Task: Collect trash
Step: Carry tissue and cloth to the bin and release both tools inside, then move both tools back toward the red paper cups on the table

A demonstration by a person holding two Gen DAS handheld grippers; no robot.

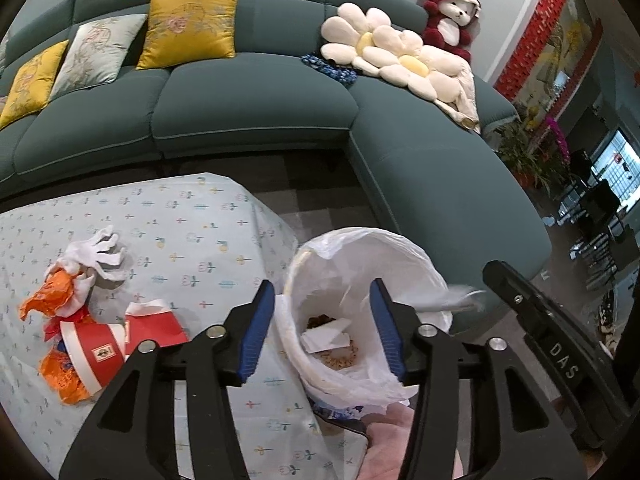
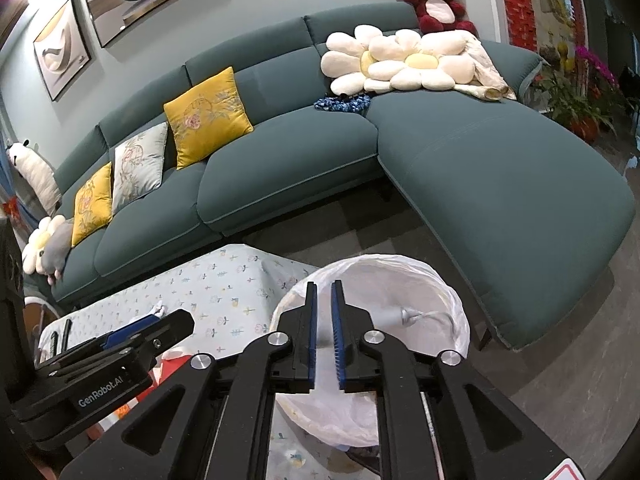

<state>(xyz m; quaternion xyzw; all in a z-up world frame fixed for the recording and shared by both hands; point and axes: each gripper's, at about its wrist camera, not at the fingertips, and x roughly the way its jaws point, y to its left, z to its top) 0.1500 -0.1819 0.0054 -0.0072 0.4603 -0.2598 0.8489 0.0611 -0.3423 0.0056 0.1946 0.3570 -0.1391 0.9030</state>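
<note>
Left gripper (image 1: 322, 328) jaws spread, nothing between, over the bin (image 1: 400, 240) just off the table's (image 1: 180, 220) right edge. Right gripper (image 2: 324, 336) jaws slightly parted, empty. Wrappers (image 1: 52, 300) and cup (image 1: 96, 348) lie near the table's left edge; middle bare.

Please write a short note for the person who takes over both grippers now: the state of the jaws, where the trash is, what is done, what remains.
Left gripper: jaws open, empty, over the lined trash bin.
Right gripper: jaws slightly apart, nothing between them; a blurred pale scrap shows over the bin.
Done: paper and crumbs lie in the bin.
Left: on the table, red paper cup, orange wrappers, white tissue, red paper.
</note>
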